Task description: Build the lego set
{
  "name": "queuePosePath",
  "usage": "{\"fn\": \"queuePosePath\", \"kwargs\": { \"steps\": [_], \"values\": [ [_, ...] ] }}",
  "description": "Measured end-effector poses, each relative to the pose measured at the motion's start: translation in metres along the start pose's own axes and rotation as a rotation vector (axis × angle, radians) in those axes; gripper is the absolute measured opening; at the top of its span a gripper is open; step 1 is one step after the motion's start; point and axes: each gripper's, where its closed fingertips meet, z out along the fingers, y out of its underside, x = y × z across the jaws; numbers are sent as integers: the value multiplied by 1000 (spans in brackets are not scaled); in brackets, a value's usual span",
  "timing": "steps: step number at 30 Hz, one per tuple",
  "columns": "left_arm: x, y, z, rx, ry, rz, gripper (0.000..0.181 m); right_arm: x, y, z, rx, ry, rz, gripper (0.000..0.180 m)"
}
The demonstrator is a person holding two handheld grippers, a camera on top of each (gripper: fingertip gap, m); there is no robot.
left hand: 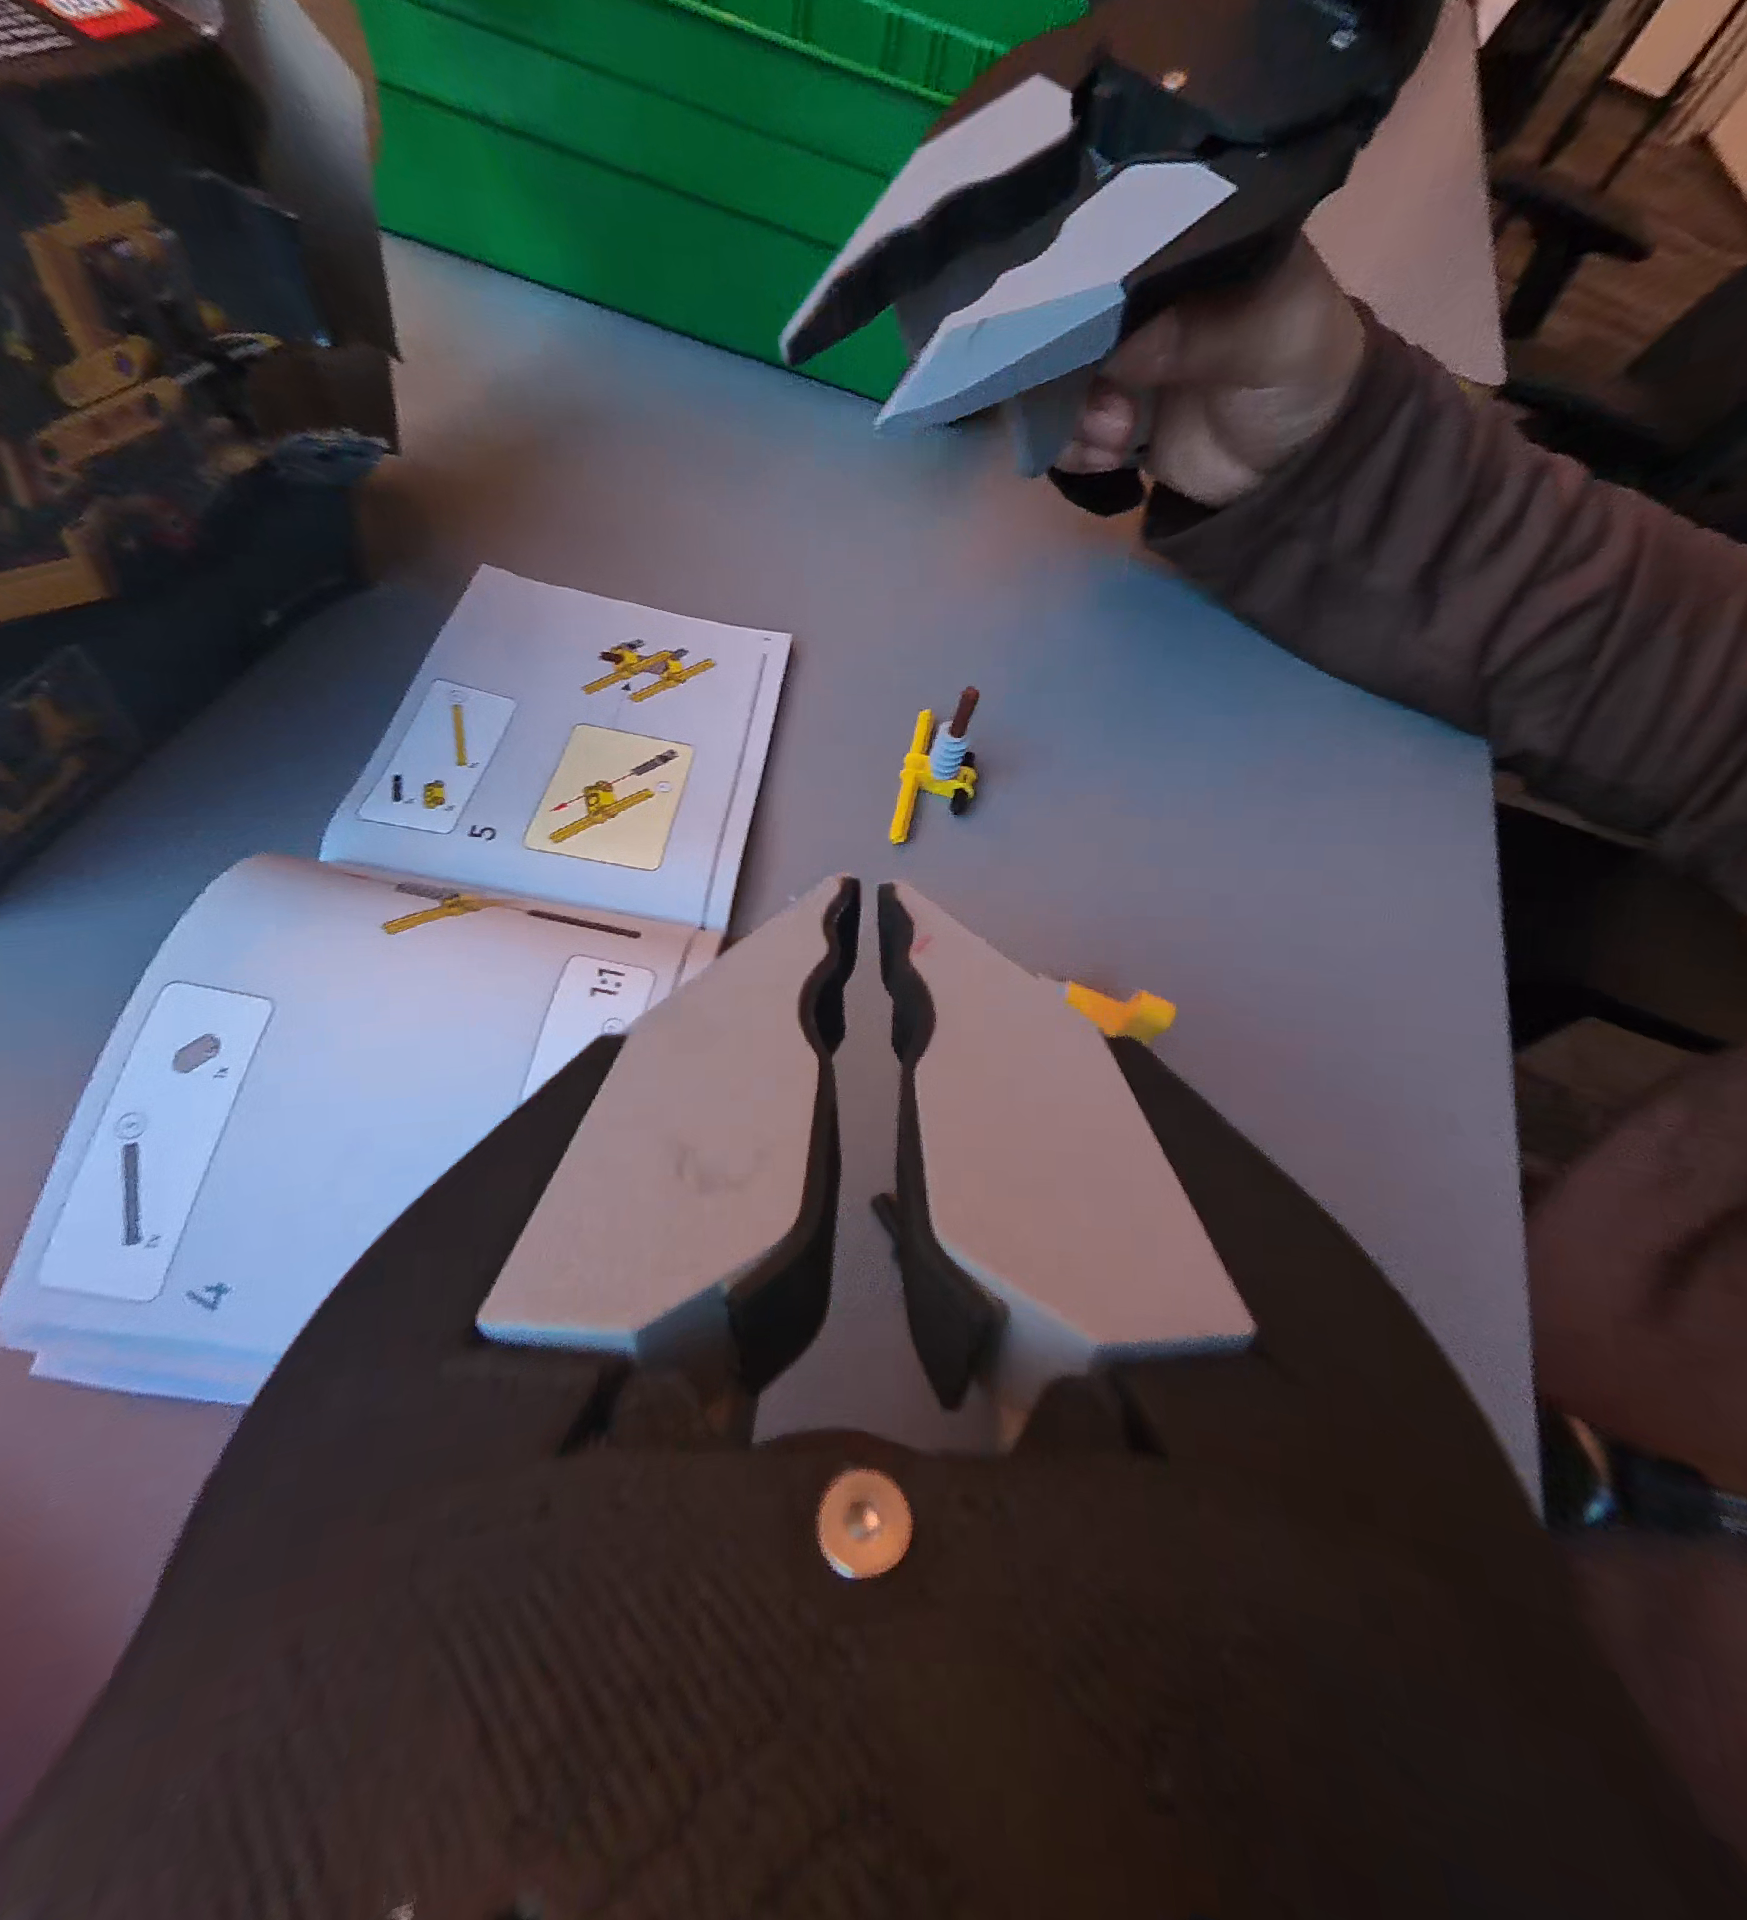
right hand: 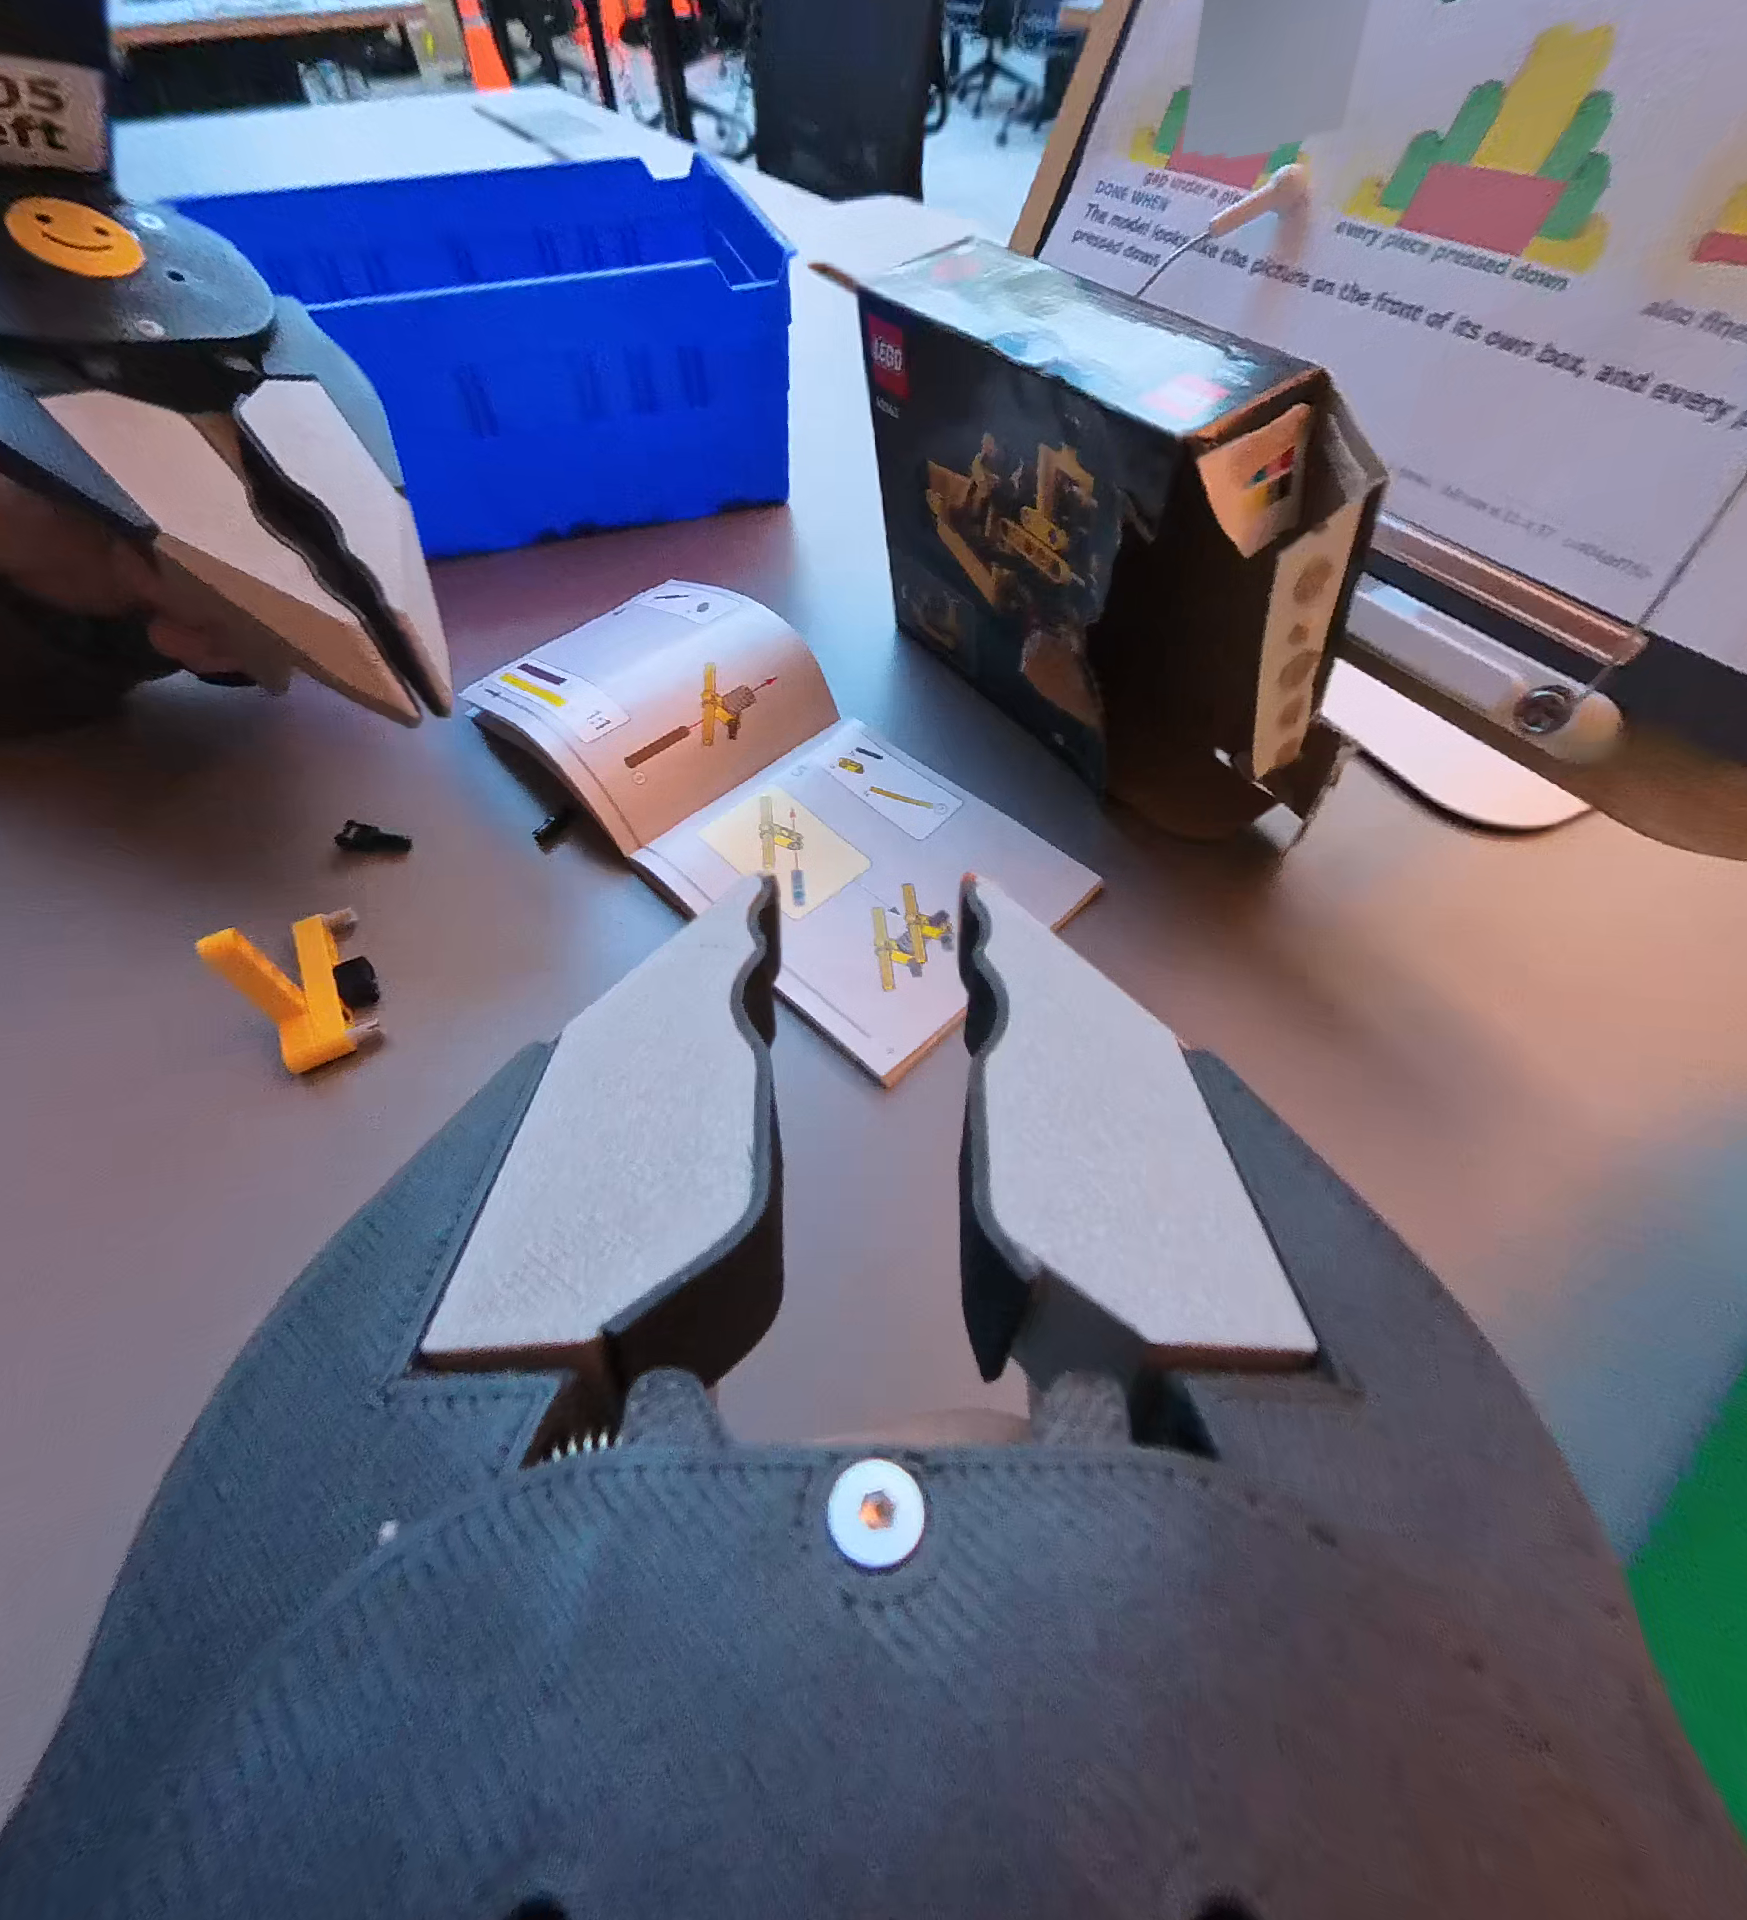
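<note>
A small yellow assembly with a brown axle and a pale worm gear stands on the grey table, just beyond my left gripper. That gripper is shut and empty; it also shows in the right wrist view. My right gripper is open and empty above the open instruction booklet. It shows held high over the table in the left wrist view. A yellow-orange piece with a black pin lies to the left, also in the left wrist view. Two black pins lie near the booklet.
The set's box stands behind the booklet. A blue bin stands at the back and a green bin at the table's far side. A board with pictures leans at the right. The table edge runs close by. The tips of one gripper are about 15 cm away from the tips of the other.
</note>
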Motion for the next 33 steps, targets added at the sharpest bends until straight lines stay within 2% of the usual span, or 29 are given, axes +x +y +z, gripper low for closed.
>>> {"fn": "queuePosePath", "kwargs": {
  "steps": [5, 12, 16, 20, 24, 33],
  "values": [
    [-15, -14, -9, 74, -97, 9, 0, 9, -7, -7, 102, 61, 50, 33],
    [-29, -29, -30, 159, -215, 25, 0, 24, 0, 3, 70, 203, 38, 42],
    [-4, -50, -73, 276, -144, -53, 1, 33, 6, 5, 36, 281, -6, 43],
    [-5, -60, -133, 322, -220, -66, 14, 32, 5, 6, 45, 278, 5, 43],
    [-31, -45, -178, 288, -378, -80, 22, 34, 8, 9, 31, 287, -6, 42],
    [-89, 16, -246, 111, -623, -149, 30, 39, 11, 9, 23, 312, -18, 42]
  ]
}}
